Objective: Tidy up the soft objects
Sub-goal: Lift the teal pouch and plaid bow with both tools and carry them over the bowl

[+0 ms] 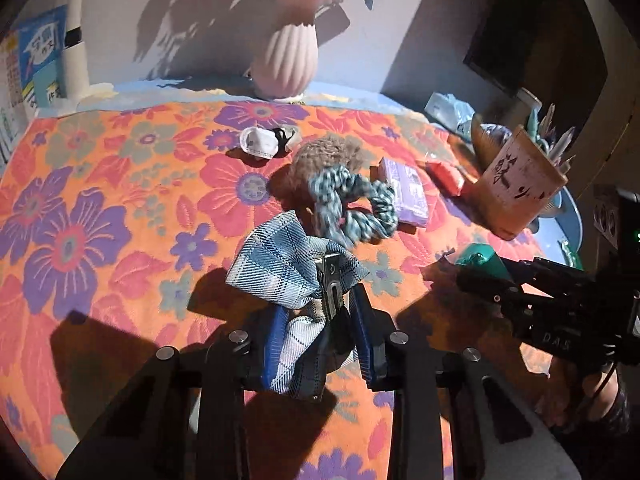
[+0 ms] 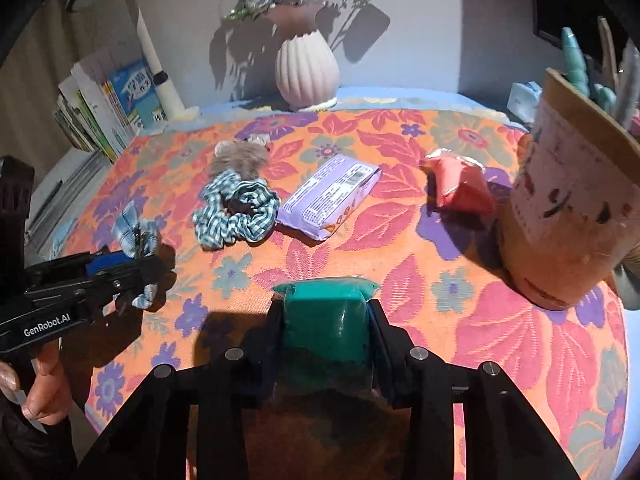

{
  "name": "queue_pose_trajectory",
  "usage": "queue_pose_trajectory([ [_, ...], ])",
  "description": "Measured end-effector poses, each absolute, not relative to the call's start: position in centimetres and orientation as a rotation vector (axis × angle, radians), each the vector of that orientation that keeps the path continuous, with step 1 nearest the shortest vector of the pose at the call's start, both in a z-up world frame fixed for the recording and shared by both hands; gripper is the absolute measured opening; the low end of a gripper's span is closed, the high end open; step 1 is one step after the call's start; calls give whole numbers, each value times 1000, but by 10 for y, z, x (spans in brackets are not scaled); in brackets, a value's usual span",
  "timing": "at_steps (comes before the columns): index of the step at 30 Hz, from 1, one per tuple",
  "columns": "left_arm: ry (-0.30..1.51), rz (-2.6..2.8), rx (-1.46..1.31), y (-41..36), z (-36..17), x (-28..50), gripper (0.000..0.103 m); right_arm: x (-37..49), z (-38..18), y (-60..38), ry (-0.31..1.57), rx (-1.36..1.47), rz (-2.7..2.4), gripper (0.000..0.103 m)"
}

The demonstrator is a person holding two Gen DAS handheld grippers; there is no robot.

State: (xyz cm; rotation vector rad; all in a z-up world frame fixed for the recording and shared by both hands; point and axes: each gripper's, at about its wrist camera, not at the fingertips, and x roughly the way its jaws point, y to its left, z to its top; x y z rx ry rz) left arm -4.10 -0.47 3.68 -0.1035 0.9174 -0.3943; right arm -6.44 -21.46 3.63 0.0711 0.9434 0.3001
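Floral cloth [image 1: 100,220]: left gripper [image 1: 320,344] clamps plaid bow [image 1: 280,264]; right gripper [image 2: 326,320] clamps teal packet [image 2: 324,320].

FREE: wide bare floral cloth [image 1: 100,208] at the left | BLOCKED centre: green scrunchie [image 2: 236,216], furry scrunchie [image 2: 240,158], purple packet [image 2: 330,198] close together | BLOCKED right: tall pen holder [image 2: 576,216], red pouch [image 2: 458,184] beside it | BACK: pink vase [image 2: 306,68]

My table wears an orange floral cloth [image 2: 360,248]. On it lie a checked scrunchie [image 2: 236,216], a purple packet [image 2: 332,196], a red pouch [image 2: 460,188]; a pink vase [image 2: 306,68] stands at its far edge.
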Motion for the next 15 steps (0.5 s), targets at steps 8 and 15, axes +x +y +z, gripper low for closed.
queue_pose_trajectory([
  [8,895,-468,-67,-39,50,-53,28,-82,55,-234,903,89,268,39],
  [15,855,-596,0,-97,68,-66,28,-95,63,-284,908,135,165,39],
])
